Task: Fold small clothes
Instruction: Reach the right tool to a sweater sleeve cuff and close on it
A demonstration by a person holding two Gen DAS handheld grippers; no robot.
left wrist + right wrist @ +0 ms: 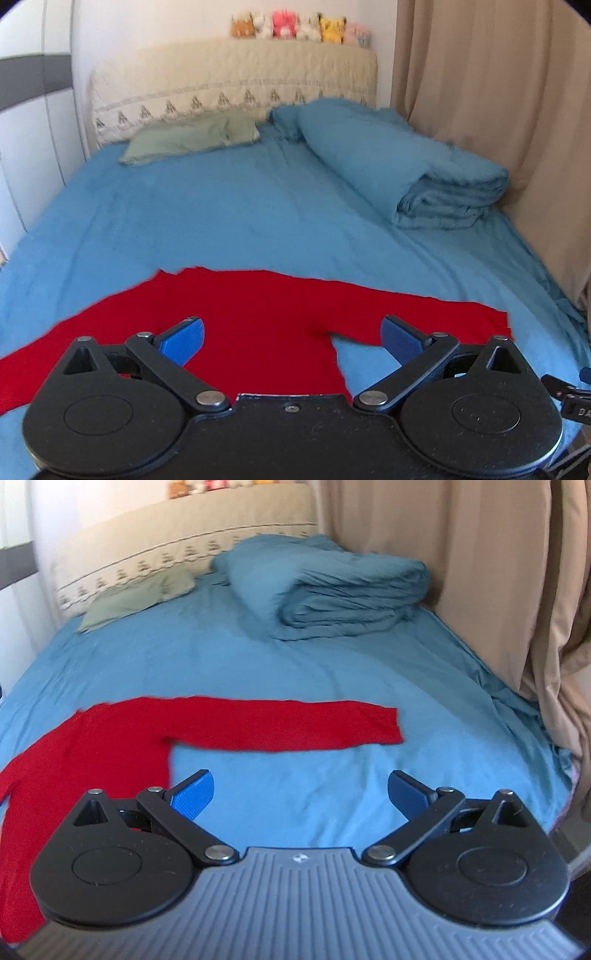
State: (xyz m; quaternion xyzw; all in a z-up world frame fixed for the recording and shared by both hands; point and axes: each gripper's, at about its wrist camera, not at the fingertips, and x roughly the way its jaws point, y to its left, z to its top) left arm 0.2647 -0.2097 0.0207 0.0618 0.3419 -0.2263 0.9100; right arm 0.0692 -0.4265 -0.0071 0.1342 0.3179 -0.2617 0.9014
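A red long-sleeved top lies flat on the blue bed sheet, sleeves spread to both sides. My left gripper is open and empty, held just above the top's body near the right armpit. In the right wrist view the top lies at the left, with its right sleeve stretched out across the sheet. My right gripper is open and empty, over bare sheet just in front of that sleeve and to the right of the body.
A folded blue duvet lies at the back right of the bed and a green pillow at the back left by the cream headboard. Beige curtains hang along the right side. Plush toys line the headboard top.
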